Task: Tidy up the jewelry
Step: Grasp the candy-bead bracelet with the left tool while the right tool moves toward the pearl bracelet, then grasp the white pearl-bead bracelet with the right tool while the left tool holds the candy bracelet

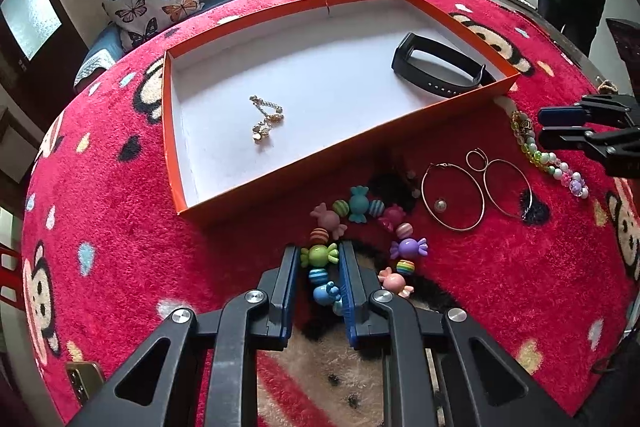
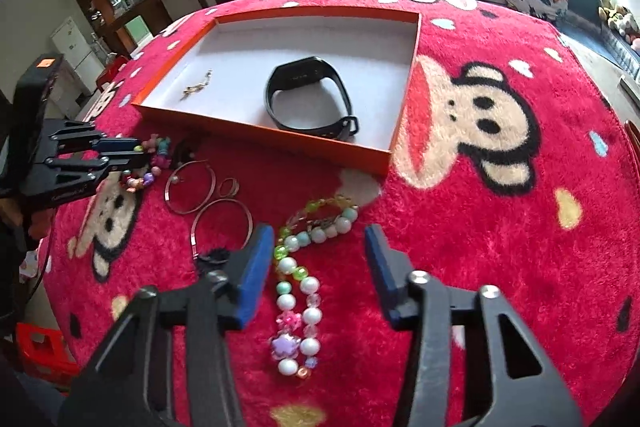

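On the shaggy red cartoon-monkey rug (image 1: 120, 227), the left gripper (image 1: 320, 259) clamps glossy candy-shaped plastic beads (image 1: 319, 254) while the right gripper (image 2: 320, 247) stands apart over a pearly bead bracelet (image 2: 298, 291).

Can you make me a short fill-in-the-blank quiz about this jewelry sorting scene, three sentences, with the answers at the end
1. Inside the orange tray, the black wristband lies apart from a small ____ colored chain bracelet.
2. The left gripper has its pads pressed on the candy bead bracelet, around a ____ bead.
3. The pearl bead bracelet lies between the jaws of the ____ gripper, untouched.

Missing words: gold; green; right
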A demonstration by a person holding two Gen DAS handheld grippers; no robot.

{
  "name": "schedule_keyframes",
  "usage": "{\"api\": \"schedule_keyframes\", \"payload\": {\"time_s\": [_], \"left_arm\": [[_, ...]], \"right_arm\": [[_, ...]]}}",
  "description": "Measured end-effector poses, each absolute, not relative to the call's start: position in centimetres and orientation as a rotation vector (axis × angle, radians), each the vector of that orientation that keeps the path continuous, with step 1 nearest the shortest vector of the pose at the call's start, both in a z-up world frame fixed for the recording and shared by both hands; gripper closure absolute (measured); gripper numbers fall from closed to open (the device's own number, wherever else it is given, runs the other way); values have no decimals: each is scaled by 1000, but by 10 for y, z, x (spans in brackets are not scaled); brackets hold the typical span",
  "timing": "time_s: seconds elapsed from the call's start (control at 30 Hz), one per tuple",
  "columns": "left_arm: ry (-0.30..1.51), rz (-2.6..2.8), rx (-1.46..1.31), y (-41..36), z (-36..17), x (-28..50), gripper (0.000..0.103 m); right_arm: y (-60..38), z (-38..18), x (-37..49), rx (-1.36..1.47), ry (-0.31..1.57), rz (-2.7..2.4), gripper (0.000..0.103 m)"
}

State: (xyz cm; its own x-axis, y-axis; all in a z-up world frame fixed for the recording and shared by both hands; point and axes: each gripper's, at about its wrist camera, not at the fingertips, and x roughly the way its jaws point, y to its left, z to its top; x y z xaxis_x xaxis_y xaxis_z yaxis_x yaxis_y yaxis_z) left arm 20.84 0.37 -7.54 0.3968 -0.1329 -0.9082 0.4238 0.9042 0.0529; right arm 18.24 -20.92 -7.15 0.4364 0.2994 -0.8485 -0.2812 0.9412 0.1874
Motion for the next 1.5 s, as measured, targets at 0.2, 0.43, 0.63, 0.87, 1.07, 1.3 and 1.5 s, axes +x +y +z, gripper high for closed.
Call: {"api": "schedule_keyframes", "payload": {"time_s": [0.2,0.43,0.63,0.87,1.07,1.3,1.5], "left_arm": [[1111,-364,301,3,-78,209,83],[1113,-370,308,2,-78,208,83],[1112,-372,308,2,-79,208,83],[1110,-377,312,2,-80,207,83],[1110,-380,312,3,-80,207,83],[1107,-375,310,2,-79,207,83],[1097,-367,280,6,-74,207,83]], "right_arm": [[-210,-78,185,11,1088,354,75],[-207,-82,191,51,1084,326,73],[-201,-82,196,57,1080,286,73],[-191,-84,199,-38,1069,244,85],[-195,-84,192,-115,1060,253,87],[-200,-85,190,-122,1057,251,88],[-195,-84,182,-149,1025,249,92]]}}
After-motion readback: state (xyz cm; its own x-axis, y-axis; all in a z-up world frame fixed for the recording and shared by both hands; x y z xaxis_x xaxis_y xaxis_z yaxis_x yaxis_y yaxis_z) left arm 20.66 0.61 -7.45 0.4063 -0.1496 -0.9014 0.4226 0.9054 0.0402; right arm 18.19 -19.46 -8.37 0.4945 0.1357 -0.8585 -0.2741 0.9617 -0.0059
